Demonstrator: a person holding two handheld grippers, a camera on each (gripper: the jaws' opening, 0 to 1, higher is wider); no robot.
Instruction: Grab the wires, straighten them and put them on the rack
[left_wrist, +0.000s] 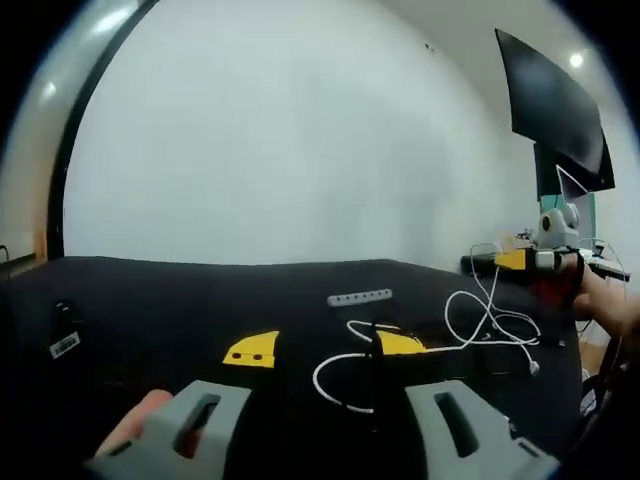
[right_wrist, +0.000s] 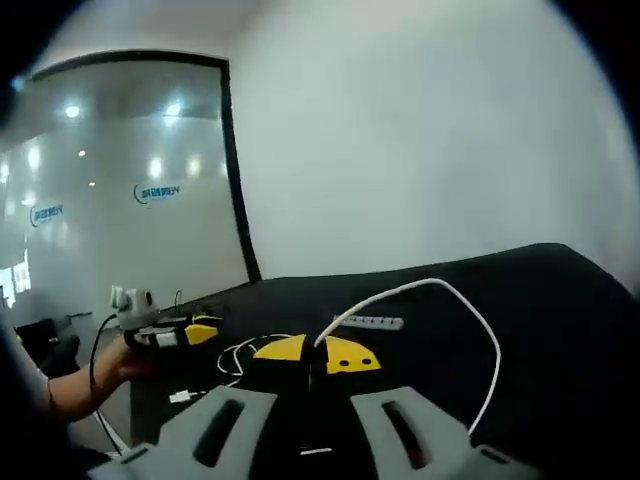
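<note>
Jaw tips of the left gripper (left_wrist: 325, 425) are cut off at the bottom of the left gripper view; the two grey jaws stand well apart with nothing between them, and a finger (left_wrist: 135, 420) of the person presses against the left jaw. Beyond them a white wire (left_wrist: 480, 325) lies in loose loops on the black table (left_wrist: 150, 300), running past two yellow pieces (left_wrist: 252, 350) that flank a thin black upright post (left_wrist: 374, 345); whether this is the rack cannot be told. A small grey strip (left_wrist: 360, 297) lies farther back. At the right edge of this view the right gripper (left_wrist: 545, 258) comes in, held in a hand (left_wrist: 605, 300), with the wire rising toward it; its grasp is too small to make out here. A dark monitor (left_wrist: 555, 105) hangs above.

In the right gripper view the grey jaws sit fairly close, and the white wire (right_wrist: 470, 310) arches up from near them, over the yellow pieces (right_wrist: 305, 350). Whether the right gripper (right_wrist: 310, 425) pinches the wire cannot be told, since the contact is hidden low in the frame. The left gripper (right_wrist: 150, 330) shows at the left, near the table edge, with a glass wall (right_wrist: 120, 180) behind.
</note>
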